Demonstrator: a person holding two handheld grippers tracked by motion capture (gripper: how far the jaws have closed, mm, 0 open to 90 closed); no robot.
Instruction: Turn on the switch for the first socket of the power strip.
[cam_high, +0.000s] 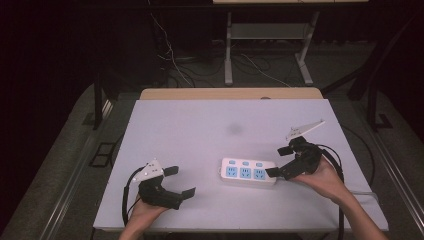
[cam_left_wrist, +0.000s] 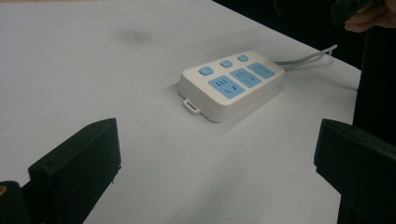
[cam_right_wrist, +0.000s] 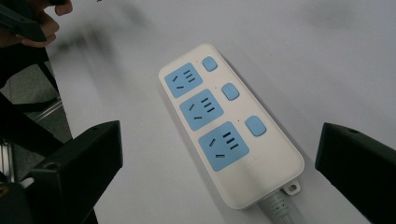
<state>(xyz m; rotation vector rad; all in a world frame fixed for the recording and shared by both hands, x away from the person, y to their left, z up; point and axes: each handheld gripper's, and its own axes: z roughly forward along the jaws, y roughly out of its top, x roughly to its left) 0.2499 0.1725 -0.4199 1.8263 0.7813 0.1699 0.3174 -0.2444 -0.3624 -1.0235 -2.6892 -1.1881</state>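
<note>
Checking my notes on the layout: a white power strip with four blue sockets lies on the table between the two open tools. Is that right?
Not quite: the power strip has three blue sockets, not four, each with a blue switch beside it, as the right gripper view shows. It does lie on the table between the left tool and right tool, both open.

Left gripper (cam_high: 179, 181) is held low at the near left, jaws spread wide; right gripper (cam_high: 278, 161) likewise spread, at right.

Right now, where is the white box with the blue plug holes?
In the high view the power strip lies on the table, near its front right, just left of the right gripper and well apart from the left gripper.
</note>
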